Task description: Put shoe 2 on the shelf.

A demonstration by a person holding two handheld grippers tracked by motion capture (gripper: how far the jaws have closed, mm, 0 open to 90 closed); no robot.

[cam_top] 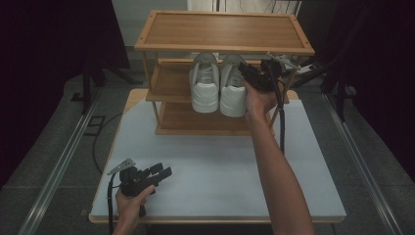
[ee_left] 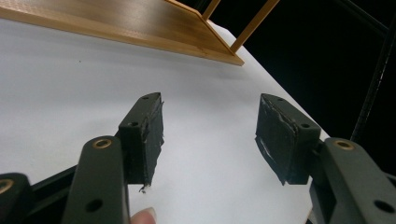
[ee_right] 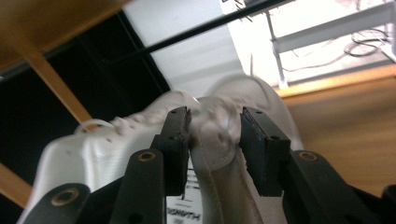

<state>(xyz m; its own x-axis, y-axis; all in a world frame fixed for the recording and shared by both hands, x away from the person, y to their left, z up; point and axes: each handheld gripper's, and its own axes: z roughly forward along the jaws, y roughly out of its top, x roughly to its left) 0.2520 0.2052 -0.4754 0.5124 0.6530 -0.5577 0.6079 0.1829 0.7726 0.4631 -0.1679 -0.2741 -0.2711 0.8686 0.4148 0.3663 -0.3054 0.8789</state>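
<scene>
A pair of white shoes stands toe-forward on the middle shelf of a bamboo rack (cam_top: 225, 30): the left shoe (cam_top: 204, 85) and the right shoe (cam_top: 233, 88). My right gripper (cam_top: 246, 72) reaches in at the right shoe's heel end. In the right gripper view its jaws (ee_right: 215, 135) straddle the white shoe's (ee_right: 116, 140) upright edge; one pad lies against it, the other stands off with a gap, so the grip is open. The picture is blurred. My left gripper (cam_top: 164, 172) rests low over the white table, jaws (ee_left: 210, 135) wide apart with nothing between them.
The rack stands at the back of the white table (cam_top: 210, 166); its bottom shelf (ee_left: 140, 23) lies ahead of the left gripper. A black cable (cam_top: 282, 122) hangs from the right gripper beside the rack's right post. Dark floor and rails flank the table.
</scene>
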